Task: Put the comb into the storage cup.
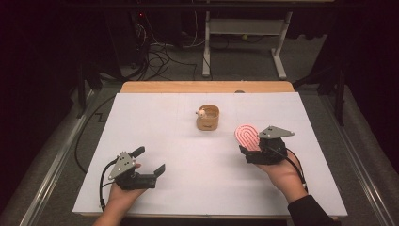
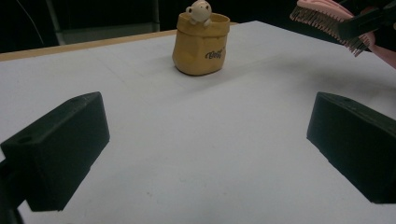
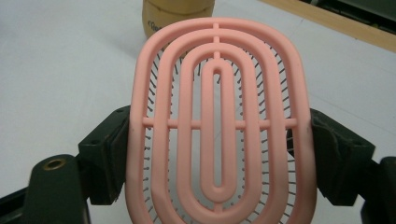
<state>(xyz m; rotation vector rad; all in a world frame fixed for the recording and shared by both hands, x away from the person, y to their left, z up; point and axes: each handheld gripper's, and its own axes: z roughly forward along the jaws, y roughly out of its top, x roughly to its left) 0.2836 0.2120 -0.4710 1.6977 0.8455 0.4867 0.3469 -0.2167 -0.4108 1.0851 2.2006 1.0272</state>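
Jaws of the right gripper point(image 1: 251, 149) are clamped on a pink hairbrush point(image 1: 247, 136), one black pad on each long edge of its oval head. In the right gripper view the hairbrush point(image 3: 217, 130) stands between the two pads with its slotted back toward the camera, and thin bristles show through the slots. The jaws sit wide because the head is wide, yet both pads press on the pink rim. From the high view the brush is at about four o'clock from the table's centre, held off the white table top point(image 1: 188, 150) and tilted, its rounded end pointing toward eleven o'clock. In the left gripper view the bristles point(image 2: 327, 23) hang clear of the surface at the one o'clock corner.

A small yellow pot point(image 1: 207, 117) with a little figure on its rim stands upright near the table's centre, at about ten o'clock from the brush and well apart from it.

The left gripper point(image 1: 147, 164) rests at about seven o'clock on the table, its jaws spread wide with only bare table top between them; it touches neither brush nor pot.
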